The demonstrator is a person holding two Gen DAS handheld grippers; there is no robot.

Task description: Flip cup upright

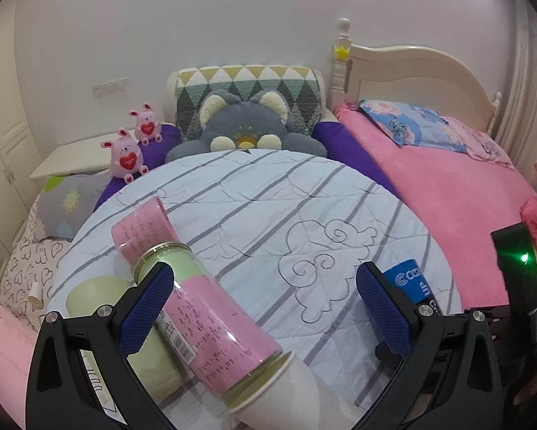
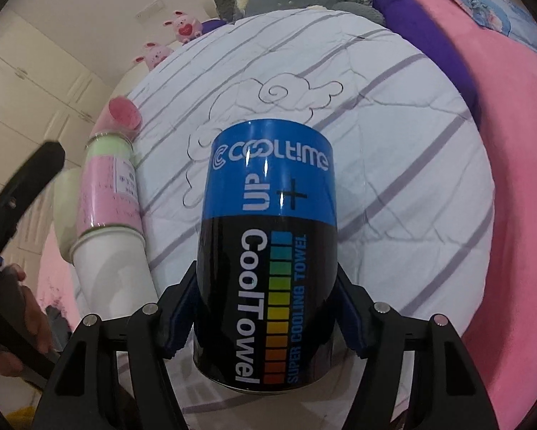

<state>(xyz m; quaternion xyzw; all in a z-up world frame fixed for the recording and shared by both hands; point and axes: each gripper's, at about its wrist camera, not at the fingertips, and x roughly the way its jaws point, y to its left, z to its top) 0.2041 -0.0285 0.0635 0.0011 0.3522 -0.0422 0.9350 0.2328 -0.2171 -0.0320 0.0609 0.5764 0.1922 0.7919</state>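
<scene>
My right gripper (image 2: pixel 264 317) is shut on a blue and black "CoolTowel" cup (image 2: pixel 268 251), which points away from me over the striped quilt (image 2: pixel 393 165). The cup's blue end shows in the left wrist view (image 1: pixel 410 279), just right of my left gripper's right finger. My left gripper (image 1: pixel 268 308) is open and empty. A pink and green labelled bottle (image 1: pixel 196 308) lies on its side on the quilt (image 1: pixel 286 208), passing behind the left finger (image 1: pixel 143 308). The same bottle shows in the right wrist view (image 2: pixel 110 193).
A pink roll (image 1: pixel 143 229) and a pale green cylinder (image 1: pixel 100 294) lie by the bottle. A white paper cup (image 1: pixel 289 390) is at the bottle's near end. A grey plush (image 1: pixel 247 129), two pink plush toys (image 1: pixel 125 157) and a pink bed (image 1: pixel 465 186) lie beyond.
</scene>
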